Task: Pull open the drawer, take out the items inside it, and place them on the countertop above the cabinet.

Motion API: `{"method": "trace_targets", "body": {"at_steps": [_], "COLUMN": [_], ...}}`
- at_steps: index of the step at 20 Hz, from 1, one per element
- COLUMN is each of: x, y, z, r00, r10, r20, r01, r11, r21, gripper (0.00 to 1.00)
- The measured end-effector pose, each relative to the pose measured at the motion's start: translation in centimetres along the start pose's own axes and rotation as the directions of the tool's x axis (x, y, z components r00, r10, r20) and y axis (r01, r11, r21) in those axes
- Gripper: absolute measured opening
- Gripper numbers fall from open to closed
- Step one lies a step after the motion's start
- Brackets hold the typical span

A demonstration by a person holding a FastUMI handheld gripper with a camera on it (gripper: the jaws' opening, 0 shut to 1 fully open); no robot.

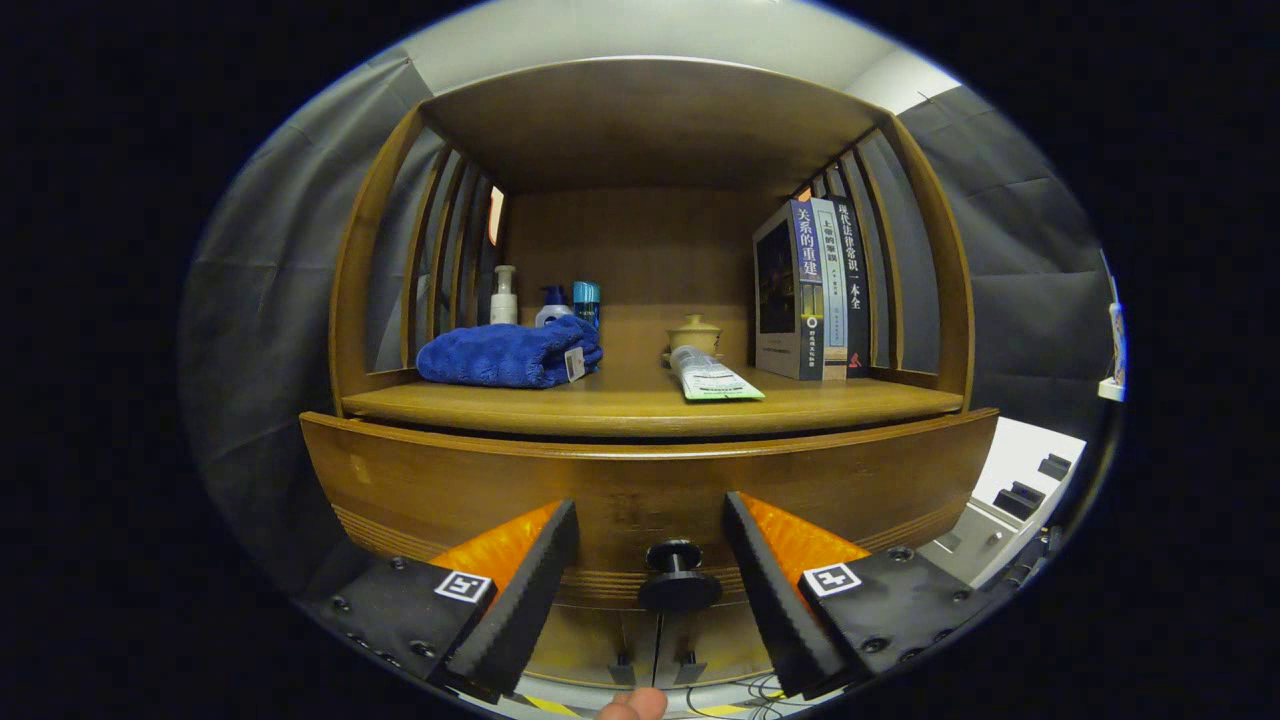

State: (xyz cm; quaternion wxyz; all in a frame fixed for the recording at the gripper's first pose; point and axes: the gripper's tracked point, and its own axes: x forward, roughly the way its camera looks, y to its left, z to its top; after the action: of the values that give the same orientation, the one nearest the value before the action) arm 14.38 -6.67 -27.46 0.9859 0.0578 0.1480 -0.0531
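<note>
A: Where's the drawer [640, 480]?
B: Shut, flush under the desk [650, 405], where a blue towel [508, 355] and a tube [712, 378] lie. Its knob [678, 578] sits between the fingers of the hand-held gripper [650, 590], spread wide, holding nothing.
A: Which stage?
B: Either before pulling or after emptying. The gripper points level, square to the front.

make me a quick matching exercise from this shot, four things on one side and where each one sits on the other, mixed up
Things:
1. towel
2. books
3. knob
4. tube

Places:
A. standing upright against the right-hand slats of the shelf
B. lying flat near the middle of the shelf, in front of a small lidded pot
C. folded at the left of the shelf, in front of the bottles
D. on the drawer front, between the open tongs

Pairs: 1-C, 2-A, 3-D, 4-B
</note>
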Motion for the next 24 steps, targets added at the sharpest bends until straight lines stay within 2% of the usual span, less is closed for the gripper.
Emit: {"method": "trace_targets", "body": {"at_steps": [8,10,12,16,21,24], "x": [2.1,1.6,0.1,-5.0,-13.5,-18.3], "y": [-0.1,0.5,0.7,0.5,1.4,1.5], "z": [0.2,0.3,2.6,8.8,18.7,21.4], "r00": [1.000,1.000,1.000,0.999,0.984,0.979], "r10": [-0.002,0.015,0.025,0.014,0.039,0.043], "r20": [0.004,-0.021,0.002,0.039,0.173,0.199], "r01": [0.003,-0.016,-0.025,-0.010,-0.003,-0.010], "r11": [1.000,1.000,0.999,0.995,0.979,0.987], "r21": [-0.013,-0.021,-0.045,-0.099,-0.202,-0.162], "gripper": [0.98,0.98,0.98,0.98,0.98,0.98]}}
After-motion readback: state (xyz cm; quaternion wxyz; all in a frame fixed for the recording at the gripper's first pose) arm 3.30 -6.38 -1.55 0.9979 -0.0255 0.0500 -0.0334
